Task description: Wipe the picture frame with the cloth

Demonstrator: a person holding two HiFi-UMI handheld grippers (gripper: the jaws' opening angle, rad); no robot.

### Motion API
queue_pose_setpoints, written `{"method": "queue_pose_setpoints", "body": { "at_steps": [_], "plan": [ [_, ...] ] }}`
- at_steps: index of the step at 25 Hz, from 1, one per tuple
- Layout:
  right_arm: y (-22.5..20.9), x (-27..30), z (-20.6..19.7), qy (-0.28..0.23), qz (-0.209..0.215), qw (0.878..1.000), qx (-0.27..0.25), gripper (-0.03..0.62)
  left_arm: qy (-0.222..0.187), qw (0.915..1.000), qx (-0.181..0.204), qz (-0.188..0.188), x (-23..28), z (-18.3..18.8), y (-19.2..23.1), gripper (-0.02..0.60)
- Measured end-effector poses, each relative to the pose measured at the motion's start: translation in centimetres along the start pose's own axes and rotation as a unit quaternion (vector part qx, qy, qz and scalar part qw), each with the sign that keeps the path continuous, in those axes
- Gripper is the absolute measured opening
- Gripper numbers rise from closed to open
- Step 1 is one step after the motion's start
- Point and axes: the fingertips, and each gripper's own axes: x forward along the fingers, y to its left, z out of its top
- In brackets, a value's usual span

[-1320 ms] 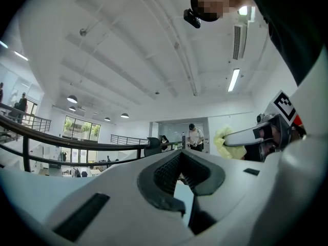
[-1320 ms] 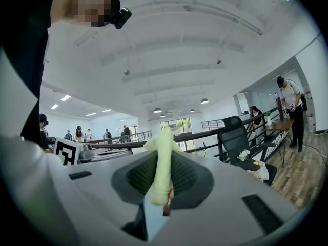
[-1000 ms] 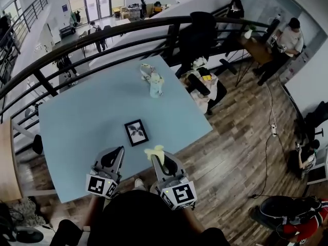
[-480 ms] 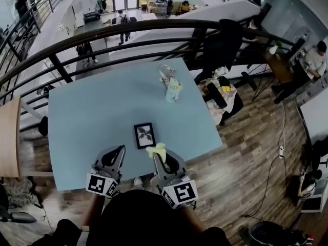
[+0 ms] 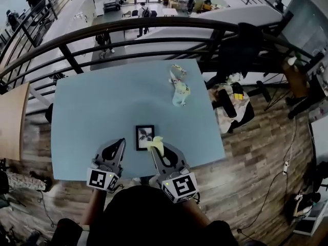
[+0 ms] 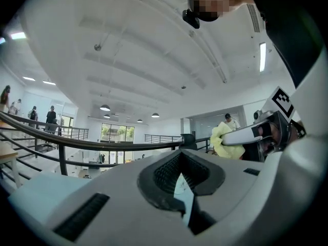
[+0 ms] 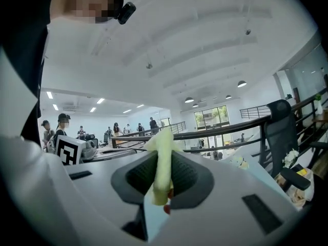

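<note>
Left gripper (image 5: 120, 143), jaws together and empty, just left of the picture frame (image 5: 145, 136), which lies flat on the counter (image 5: 87, 111); right gripper (image 5: 154, 150), clamped on the yellow cloth (image 5: 157, 142), now at the frame's near right corner, closer than a second ago, so wiping looks imminent.

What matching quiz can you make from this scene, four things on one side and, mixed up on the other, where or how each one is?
Things
1. cloth
2. picture frame
3. left gripper
4. pale bundle

Places or states
A. lying flat on the blue table, toward the person's edge
B. jaws together, nothing between them
C. at the table's far side, near the railing
D. clamped in the right gripper

Pairs: 1-D, 2-A, 3-B, 4-C
</note>
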Motion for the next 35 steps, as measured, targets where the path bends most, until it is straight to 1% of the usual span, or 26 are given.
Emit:
{"method": "queue_pose_setpoints", "body": {
  "at_steps": [5, 9, 13, 18, 22, 25, 27, 31, 35],
  "plan": [
    [-1.4, 1.2, -0.5, 0.010, 0.045, 0.999, 0.001, 0.058, 0.003, 0.9991, 0.006, 0.042, 1.1, -0.5, -0.1, -0.003],
    [-2.4, 2.4, -1.1, 0.026, 0.072, 0.997, 0.000, 0.058, -0.001, 0.9974, -0.005, 0.072, 1.8, -1.1, 0.5, -0.003],
    [-3.0, 3.8, -2.6, 0.046, 0.087, 0.995, 0.015, 0.058, 0.009, 0.9962, -0.016, 0.085, 2.5, -1.7, 0.8, -0.003],
    [-2.7, 6.2, -3.6, 0.060, 0.086, 0.994, 0.023, 0.058, 0.018, 0.9961, -0.028, 0.082, 3.1, -3.0, 2.3, -0.003],
    [-2.4, 8.1, -4.8, 0.074, 0.076, 0.994, 0.034, 0.058, 0.040, 0.9962, -0.035, 0.069, 3.5, -4.8, 3.5, -0.003],
    [-2.6, 9.3, -5.9, 0.086, 0.069, 0.993, 0.042, 0.058, 0.064, 0.9954, -0.036, 0.061, 4.2, -6.0, 4.0, -0.003],
    [-2.7, 10.0, -6.9, 0.097, 0.065, 0.992, 0.044, 0.058, 0.058, 0.9961, -0.040, 0.053, 4.6, -6.4, 4.3, -0.003],
    [-3.3, 11.3, -8.7, 0.117, 0.054, 0.990, 0.055, 0.058, 0.083, 0.9947, -0.044, 0.041, 4.8, -8.7, 4.9, -0.003],
    [-4.0, 12.6, -10.2, 0.131, 0.042, 0.988, 0.071, 0.058, 0.082, 0.9945, -0.055, 0.036, 5.8, -9.6, 5.7, -0.003]
  ]
}}
